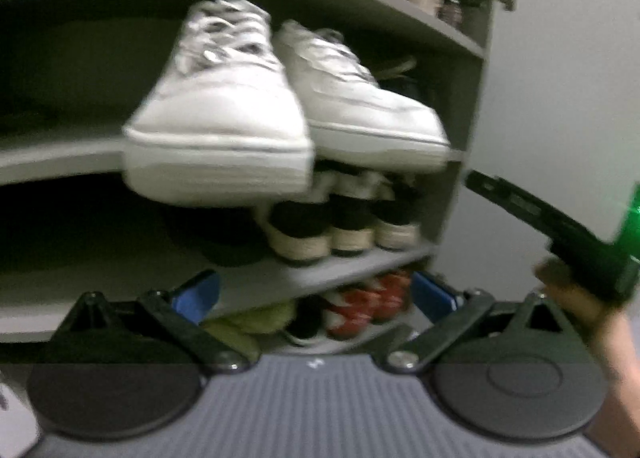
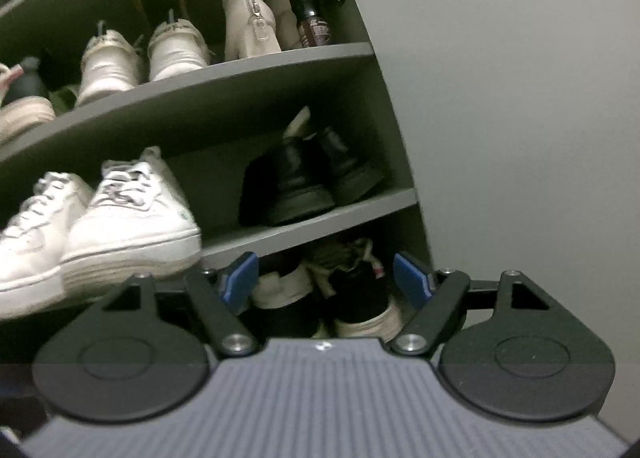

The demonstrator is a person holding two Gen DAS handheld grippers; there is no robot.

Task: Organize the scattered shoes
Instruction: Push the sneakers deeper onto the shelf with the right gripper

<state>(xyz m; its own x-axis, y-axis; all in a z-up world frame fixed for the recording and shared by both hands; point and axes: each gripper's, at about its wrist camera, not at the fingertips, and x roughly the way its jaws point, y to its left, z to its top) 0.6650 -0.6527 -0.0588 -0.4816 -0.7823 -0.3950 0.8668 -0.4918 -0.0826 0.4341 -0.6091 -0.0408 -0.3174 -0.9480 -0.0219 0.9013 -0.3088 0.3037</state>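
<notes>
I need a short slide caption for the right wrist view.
Open right gripper facing a grey shoe cabinet, beside white sneakers and black shoes.

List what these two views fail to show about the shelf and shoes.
- White sneakers, left wrist view: motion blur hides whether the soles rest fully on the shelf.
- Black shoes, right wrist view: too dark to count.
- Bottom shoes, left wrist view: partly hidden behind the left claw.
</notes>
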